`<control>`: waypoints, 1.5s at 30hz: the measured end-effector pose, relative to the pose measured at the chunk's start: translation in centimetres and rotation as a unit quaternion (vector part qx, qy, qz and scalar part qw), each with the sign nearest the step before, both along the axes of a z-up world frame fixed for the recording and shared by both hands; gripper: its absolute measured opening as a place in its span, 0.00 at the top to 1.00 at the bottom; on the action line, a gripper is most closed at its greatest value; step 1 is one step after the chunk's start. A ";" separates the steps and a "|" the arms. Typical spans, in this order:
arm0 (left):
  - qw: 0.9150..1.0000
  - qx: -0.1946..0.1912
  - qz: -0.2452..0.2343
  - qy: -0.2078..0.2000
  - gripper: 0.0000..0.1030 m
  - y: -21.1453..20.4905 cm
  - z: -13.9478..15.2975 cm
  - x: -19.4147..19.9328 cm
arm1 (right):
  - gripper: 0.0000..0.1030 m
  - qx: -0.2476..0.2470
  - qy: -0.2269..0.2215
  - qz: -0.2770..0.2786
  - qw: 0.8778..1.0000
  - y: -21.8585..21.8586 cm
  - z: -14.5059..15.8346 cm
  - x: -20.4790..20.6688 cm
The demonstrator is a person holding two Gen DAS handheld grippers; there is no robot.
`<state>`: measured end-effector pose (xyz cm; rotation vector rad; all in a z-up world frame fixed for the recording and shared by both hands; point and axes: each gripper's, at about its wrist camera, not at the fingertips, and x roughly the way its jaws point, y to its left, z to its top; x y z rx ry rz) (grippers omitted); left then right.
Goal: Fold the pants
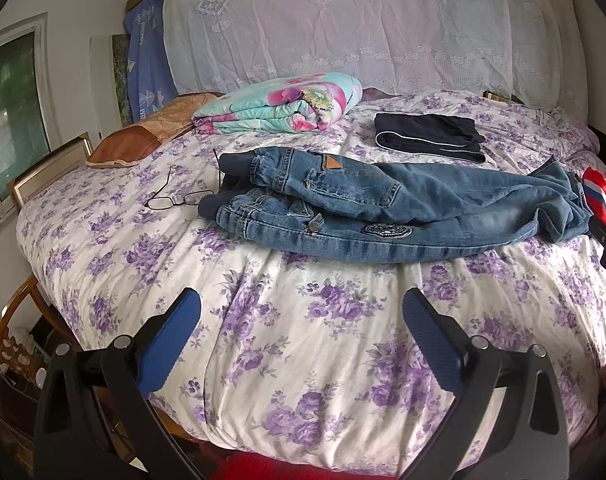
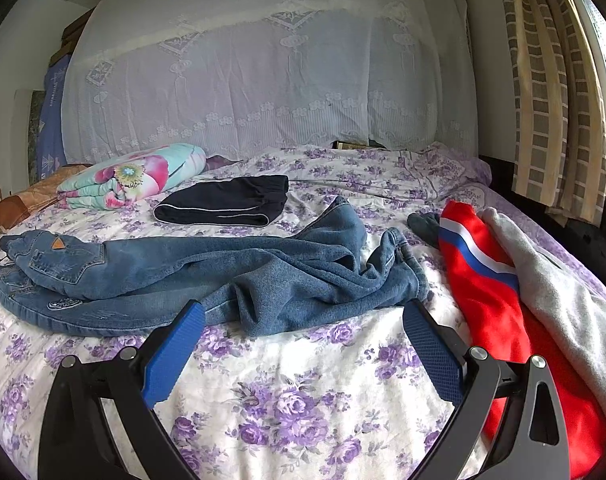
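Observation:
Blue jeans (image 1: 383,208) lie crumpled across the bed with the purple floral sheet (image 1: 303,360), waistband to the left, legs bunched to the right; they also show in the right wrist view (image 2: 207,276). My left gripper (image 1: 301,304) is open and empty, hovering over bare sheet in front of the jeans. My right gripper (image 2: 303,312) is open and empty, its fingertips just short of the rumpled leg ends.
Folded dark shorts (image 1: 431,136) lie behind the jeans. Eyeglasses (image 1: 179,196) lie left of the waistband. A folded floral quilt (image 1: 279,108) and a brown pillow (image 1: 143,136) sit at back left. Red striped pants (image 2: 499,296) and a grey garment (image 2: 559,304) lie at right.

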<state>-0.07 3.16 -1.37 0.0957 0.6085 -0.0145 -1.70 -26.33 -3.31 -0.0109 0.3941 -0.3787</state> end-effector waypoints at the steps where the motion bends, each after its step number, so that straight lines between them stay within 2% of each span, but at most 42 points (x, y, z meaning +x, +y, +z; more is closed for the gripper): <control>1: 1.000 0.000 0.000 0.000 0.05 0.0 0.0 0.0 | 0.03 0.000 0.000 0.000 1.000 0.0 0.0 0.0; 45: 1.000 0.003 0.010 0.003 0.05 0.5 -0.4 0.1 | 0.03 0.003 0.004 -0.001 1.000 -0.3 0.0 0.1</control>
